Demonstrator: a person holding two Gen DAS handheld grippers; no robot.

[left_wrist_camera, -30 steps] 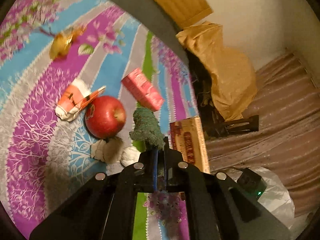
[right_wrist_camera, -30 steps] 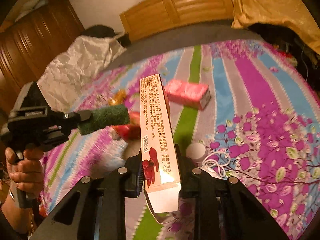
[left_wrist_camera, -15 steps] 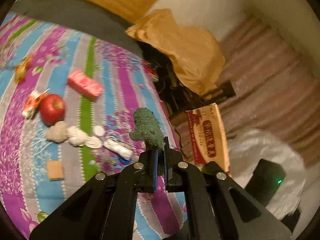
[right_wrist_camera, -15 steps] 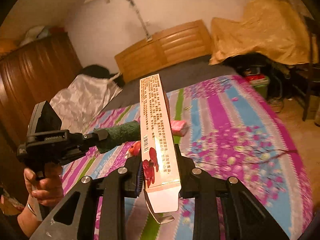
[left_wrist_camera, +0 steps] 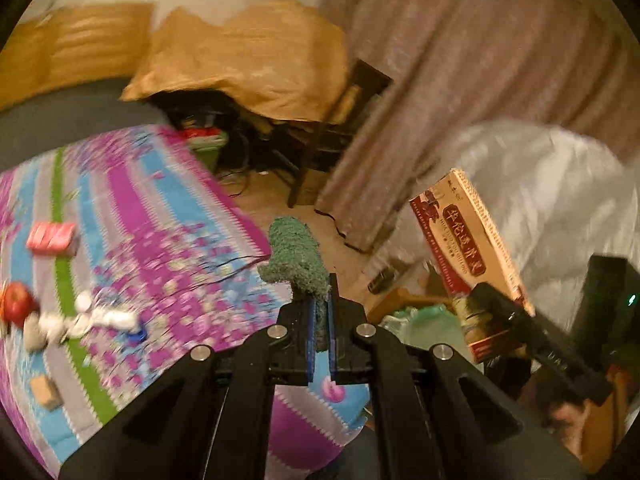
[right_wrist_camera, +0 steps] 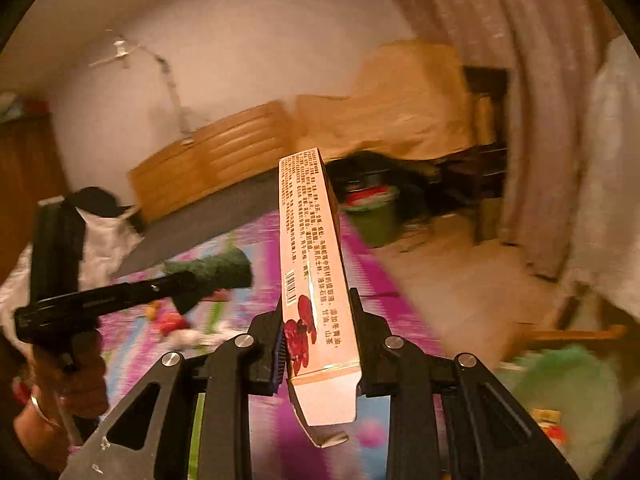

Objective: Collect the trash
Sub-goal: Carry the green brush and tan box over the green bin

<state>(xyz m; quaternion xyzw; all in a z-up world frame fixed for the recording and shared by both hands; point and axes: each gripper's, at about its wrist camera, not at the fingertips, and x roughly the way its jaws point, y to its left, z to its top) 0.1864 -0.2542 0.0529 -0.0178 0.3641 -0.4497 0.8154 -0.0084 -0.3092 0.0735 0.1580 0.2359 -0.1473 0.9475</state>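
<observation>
My left gripper [left_wrist_camera: 319, 304] is shut on a dark green scrubbing pad [left_wrist_camera: 296, 258], which sticks up past its fingertips above the bed's corner. My right gripper [right_wrist_camera: 318, 334] is shut on a long tan carton with red print [right_wrist_camera: 310, 248], held lengthwise and pointing away. The left wrist view shows that carton [left_wrist_camera: 466, 256] to the right, in front of a white plastic bag [left_wrist_camera: 560, 200]. From the right wrist, the left gripper [right_wrist_camera: 176, 286] and the green pad [right_wrist_camera: 216, 274] appear at the left, with a hand [right_wrist_camera: 60, 384] on the handle. A green-lined bin [right_wrist_camera: 560, 384] shows at the lower right.
On the striped floral bedspread [left_wrist_camera: 168, 240] lie a pink box [left_wrist_camera: 52, 238], a red apple [left_wrist_camera: 18, 304], crumpled white wads [left_wrist_camera: 100, 318] and a small tan block [left_wrist_camera: 46, 392]. A brown curtain [left_wrist_camera: 460, 80], a chair under yellow cloth [left_wrist_camera: 256, 60] and a green bucket [right_wrist_camera: 374, 220] stand beyond the bed.
Both grippers have swung up and to the right, away from the bedspread toward the floor and white bag, each still holding its item. The bed items have slid to the left of view.
</observation>
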